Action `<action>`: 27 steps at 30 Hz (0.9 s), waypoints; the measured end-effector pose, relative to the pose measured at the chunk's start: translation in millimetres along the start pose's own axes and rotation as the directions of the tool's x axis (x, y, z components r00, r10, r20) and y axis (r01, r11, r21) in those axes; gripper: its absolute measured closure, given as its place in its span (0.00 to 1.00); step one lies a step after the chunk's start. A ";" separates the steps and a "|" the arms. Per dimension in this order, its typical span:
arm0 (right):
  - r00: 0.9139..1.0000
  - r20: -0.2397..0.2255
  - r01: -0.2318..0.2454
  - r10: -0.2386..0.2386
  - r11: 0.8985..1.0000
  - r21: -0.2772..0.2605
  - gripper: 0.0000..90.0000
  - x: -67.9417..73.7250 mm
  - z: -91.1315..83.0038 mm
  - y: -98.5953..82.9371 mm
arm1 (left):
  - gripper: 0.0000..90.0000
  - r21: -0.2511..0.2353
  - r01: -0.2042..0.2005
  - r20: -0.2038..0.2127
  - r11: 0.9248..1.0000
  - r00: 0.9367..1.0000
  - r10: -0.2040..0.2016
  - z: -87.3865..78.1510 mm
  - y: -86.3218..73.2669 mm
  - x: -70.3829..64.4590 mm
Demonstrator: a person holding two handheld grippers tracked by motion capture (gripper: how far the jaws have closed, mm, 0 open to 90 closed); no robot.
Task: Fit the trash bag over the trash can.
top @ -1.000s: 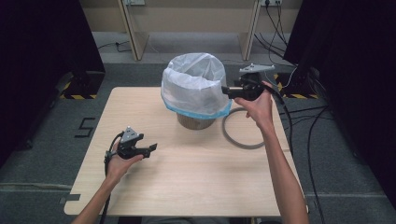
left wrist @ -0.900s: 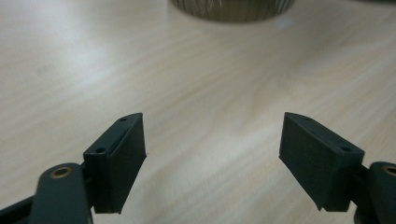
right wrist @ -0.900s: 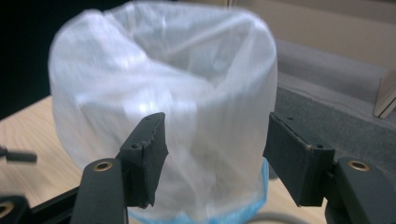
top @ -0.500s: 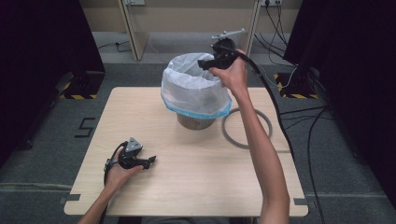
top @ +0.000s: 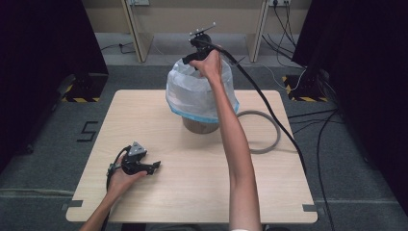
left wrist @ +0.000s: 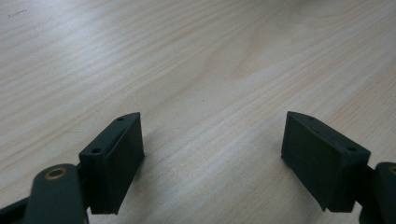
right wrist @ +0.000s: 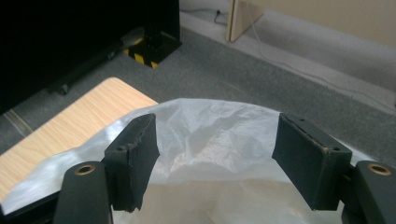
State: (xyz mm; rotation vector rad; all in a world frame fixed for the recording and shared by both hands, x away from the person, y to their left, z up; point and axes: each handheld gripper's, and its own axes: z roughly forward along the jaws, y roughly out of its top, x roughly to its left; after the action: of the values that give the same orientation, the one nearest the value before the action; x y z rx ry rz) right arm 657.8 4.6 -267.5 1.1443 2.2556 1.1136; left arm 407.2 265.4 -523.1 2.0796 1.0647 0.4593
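Spreading wide over crumpled white plastic, the jaws of the right gripper (top: 191, 58) stand open and empty at the far rim of the bag-lined bin (top: 199, 96), seen here from the high view. The right gripper view shows the liner's (right wrist: 210, 140) raised edge directly ahead of and below the two black pads, running across the gap between them rather than along it, close but not yet pinched. That edge is likely what a closing grip would take, so the hand would have to drop slightly toward the plastic. The person's right arm stretches the full depth of the counter (top: 269, 192) to reach it and is by far the nearer one. The left gripper (top: 153, 168) lies low at the near left of the counter, well apart from the bin, its jaws also open over bare wood (left wrist: 196, 70). A grey hose loop (top: 269, 139) rests to the bin's right.
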 end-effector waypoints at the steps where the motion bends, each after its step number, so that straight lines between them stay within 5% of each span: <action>1: 1.000 0.002 -0.002 0.002 1.000 0.009 0.34 0.2 5.0 -0.6 | 0.22 0.000 0.000 0.000 1.000 1.000 0.000 0.0 0.0 0.0; 11: 0.999 0.001 0.045 -0.045 0.990 0.130 0.35 6.8 38.9 -16.6 | 0.22 0.000 0.000 0.000 1.000 1.000 0.000 0.0 0.0 0.0; 14: 0.999 0.012 0.042 -0.044 0.991 0.127 0.35 6.6 35.2 -16.7 | 0.22 0.000 0.000 0.000 1.000 1.000 0.000 0.0 0.0 0.0; 20: 1.000 0.002 0.015 -0.015 1.000 0.010 0.35 7.2 7.0 -9.3 | 0.22 0.000 0.000 0.000 1.000 1.000 0.000 0.0 0.0 0.0; 27: 0.998 -0.030 0.062 -0.059 0.995 0.080 0.34 20.4 18.7 -19.3 | 0.22 0.000 0.000 0.000 1.000 1.000 0.000 0.0 0.0 0.0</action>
State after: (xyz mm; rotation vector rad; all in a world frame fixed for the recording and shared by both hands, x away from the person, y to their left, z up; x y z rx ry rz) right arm 647.5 23.1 -293.9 1.0897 2.3601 1.0293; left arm 407.2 265.4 -523.1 2.0794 1.0651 0.4589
